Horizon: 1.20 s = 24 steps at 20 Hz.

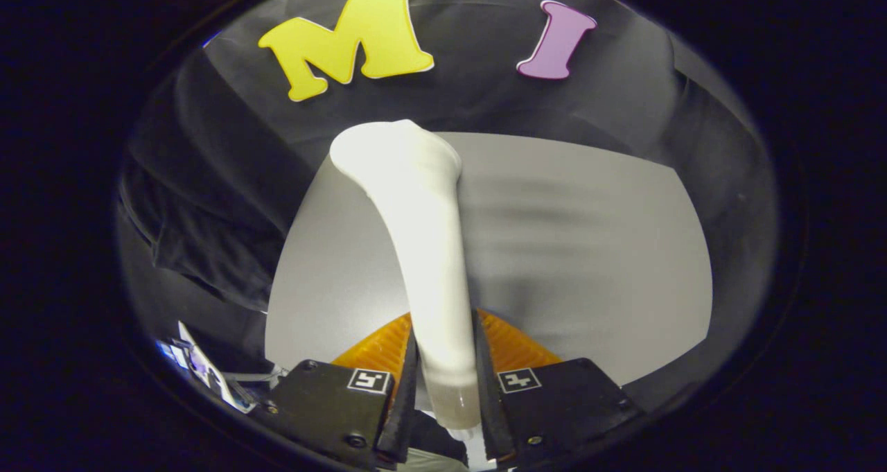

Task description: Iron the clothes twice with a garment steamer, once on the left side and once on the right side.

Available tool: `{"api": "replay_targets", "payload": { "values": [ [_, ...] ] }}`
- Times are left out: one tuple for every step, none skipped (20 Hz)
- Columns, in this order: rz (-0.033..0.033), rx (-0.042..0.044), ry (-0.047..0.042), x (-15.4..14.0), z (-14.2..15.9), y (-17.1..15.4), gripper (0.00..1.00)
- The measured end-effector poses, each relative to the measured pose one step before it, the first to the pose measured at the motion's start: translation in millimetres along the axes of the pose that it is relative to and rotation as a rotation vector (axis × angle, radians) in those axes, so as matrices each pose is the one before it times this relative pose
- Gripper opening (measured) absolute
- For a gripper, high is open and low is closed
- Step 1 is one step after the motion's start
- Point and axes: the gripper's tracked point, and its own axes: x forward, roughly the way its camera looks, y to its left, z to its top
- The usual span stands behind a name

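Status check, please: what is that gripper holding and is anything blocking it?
Gripper fingers shut on the white plastic garment steamer. Steamer head over the flat grey garment. Nothing seen in the way.

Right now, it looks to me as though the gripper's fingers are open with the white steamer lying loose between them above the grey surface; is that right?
Not quite. The gripper view shows the gripper shut on the white steamer: both fingers press against its handle, one on each side. The rest holds: its head reaches out beyond the fingers above the grey surface.
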Motion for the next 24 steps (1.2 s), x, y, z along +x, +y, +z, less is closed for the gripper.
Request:
{"api": "replay_targets", "payload": {
  "values": [
    [-0.0046, -0.00063, -0.01278, 0.7, 0.69, 0.65, 0.41],
    [-0.00385, -0.00185, -0.01462, 0.55, -0.1, 1.63, 0.4],
    [-0.00817, 0.01715, -0.01907, 1.59, 1.69, 0.21, 0.37],
    [-0.00678, 0.01721, -0.0182, -1.02, -0.44, 1.55, 0.36],
    [-0.0092, 0.01399, -0.01392, -0.48, -1.27, 1.46, 0.35],
    [-0.00402, 0.00665, -0.00339, -1.21, -2.74, 4.6, 0.35],
    [0.0017, 0.01213, -0.0014, -2.19, -3.13, 5.15, 0.33],
    [-0.00218, 0.01188, -0.00441, -2.74, -5.26, 4.09, 0.33],
    [-0.02011, -0.00448, -0.01962, -4.04, -4.34, 1.67, 0.33],
    [-0.01504, -0.00838, -0.02916, -5.53, -4.2, 2.66, 0.32],
    [0.00322, 0.00439, -0.02577, -8.56, -3.09, 8.13, 0.32],
    [0.00798, 0.00194, -0.0218, -9.61, -4.49, 9.33, 0.32],
    [-0.00002, -0.00222, -0.0238, -9.22, -2.21, 5.76, 0.32],
    [-0.00625, -0.01002, -0.03136, -11.82, 0.04, 4.82, 0.32],
    [-0.00009, -0.00633, -0.0239, -10.47, -0.62, 4.95, 0.31],
    [0.00692, -0.00236, -0.01665, -10.5, -0.97, 6.35, 0.31],
    [0.00901, -0.00107, -0.01137, -11.18, -2.8, 6.34, 0.31],
    [0.00559, -0.00047, -0.00587, -9.73, -1.89, 5.33, 0.32],
    [0.0038, 0.00875, -0.00708, -8.12, -1.45, 5.42, 0.32],
    [0.00573, 0.0121, -0.00809, -7.12, -2.0, 5.75, 0.31],
    [0.00723, 0.02835, -0.01195, -4.61, -0.69, 5.29, 0.31],
    [0.00425, 0.02613, -0.0118, -6.95, -0.86, 4.81, 0.31],
    [0.00139, 0.02261, -0.0215, -9.13, 2.24, 4.77, 0.31],
    [-0.00181, 0.0112, -0.02503, -7.79, 3.11, 5.08, 0.31]
  ]
}}
